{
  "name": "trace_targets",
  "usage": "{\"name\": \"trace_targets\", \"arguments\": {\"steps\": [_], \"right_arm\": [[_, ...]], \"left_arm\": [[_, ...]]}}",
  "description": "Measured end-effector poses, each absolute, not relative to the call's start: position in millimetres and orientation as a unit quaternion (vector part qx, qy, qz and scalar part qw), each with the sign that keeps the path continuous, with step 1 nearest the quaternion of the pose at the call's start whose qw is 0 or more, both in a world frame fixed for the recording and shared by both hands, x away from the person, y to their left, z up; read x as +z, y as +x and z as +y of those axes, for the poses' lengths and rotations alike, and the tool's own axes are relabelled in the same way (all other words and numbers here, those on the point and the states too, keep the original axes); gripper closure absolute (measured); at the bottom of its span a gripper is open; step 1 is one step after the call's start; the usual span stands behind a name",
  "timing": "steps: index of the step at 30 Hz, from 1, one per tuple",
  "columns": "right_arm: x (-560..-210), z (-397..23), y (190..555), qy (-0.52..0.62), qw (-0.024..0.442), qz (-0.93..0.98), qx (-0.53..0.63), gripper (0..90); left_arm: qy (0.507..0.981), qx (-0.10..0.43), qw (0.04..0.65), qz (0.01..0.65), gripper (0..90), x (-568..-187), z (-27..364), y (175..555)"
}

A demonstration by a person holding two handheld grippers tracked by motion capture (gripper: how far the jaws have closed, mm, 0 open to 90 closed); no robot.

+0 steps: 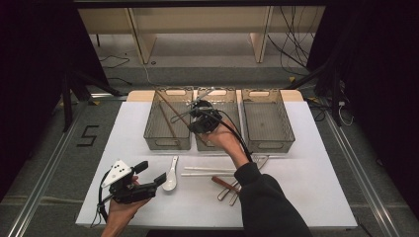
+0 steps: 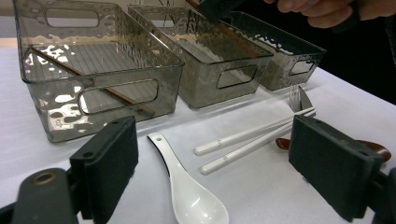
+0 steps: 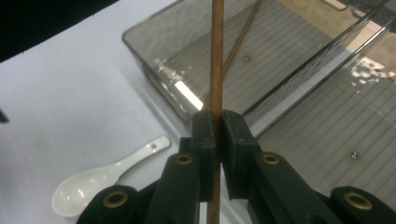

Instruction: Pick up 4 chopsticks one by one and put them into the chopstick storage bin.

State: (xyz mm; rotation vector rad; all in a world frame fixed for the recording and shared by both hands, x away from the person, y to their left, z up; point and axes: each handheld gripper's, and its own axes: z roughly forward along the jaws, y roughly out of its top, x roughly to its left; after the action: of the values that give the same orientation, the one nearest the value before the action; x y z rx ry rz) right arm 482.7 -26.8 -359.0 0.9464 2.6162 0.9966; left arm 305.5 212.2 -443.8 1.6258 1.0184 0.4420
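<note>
My right gripper (image 3: 216,126) is shut on a brown wooden chopstick (image 3: 215,70), which stands upright between its pads. In the high view this gripper (image 1: 196,114) hovers over the edge between the left bin (image 1: 167,144) and the middle bin (image 1: 230,94). A second brown chopstick (image 3: 240,39) lies slanted inside the left bin. My left gripper (image 1: 150,173) stands open low over the white mat at the near left, nothing between its jaws. Just beyond it lies a white ceramic spoon (image 2: 187,191).
Three clear grey bins stand in a row at the back of the mat; the right bin (image 1: 269,144) holds nothing visible. In front of them lie two white chopsticks (image 1: 207,171), a fork (image 2: 294,95) and brown wooden utensils (image 1: 227,188). The mat's edge (image 1: 99,197) runs close to my left hand.
</note>
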Motion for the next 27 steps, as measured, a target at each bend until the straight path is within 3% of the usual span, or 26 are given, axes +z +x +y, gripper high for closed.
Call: {"name": "trace_targets", "arguments": {"steps": [27], "right_arm": [[-369, 4, 529, 0.406, 0.069, 0.836, 0.362, 85.0]], "left_arm": [[0.686, 0.184, 0.556, 0.431, 15.5, -443, 212, 305]]}}
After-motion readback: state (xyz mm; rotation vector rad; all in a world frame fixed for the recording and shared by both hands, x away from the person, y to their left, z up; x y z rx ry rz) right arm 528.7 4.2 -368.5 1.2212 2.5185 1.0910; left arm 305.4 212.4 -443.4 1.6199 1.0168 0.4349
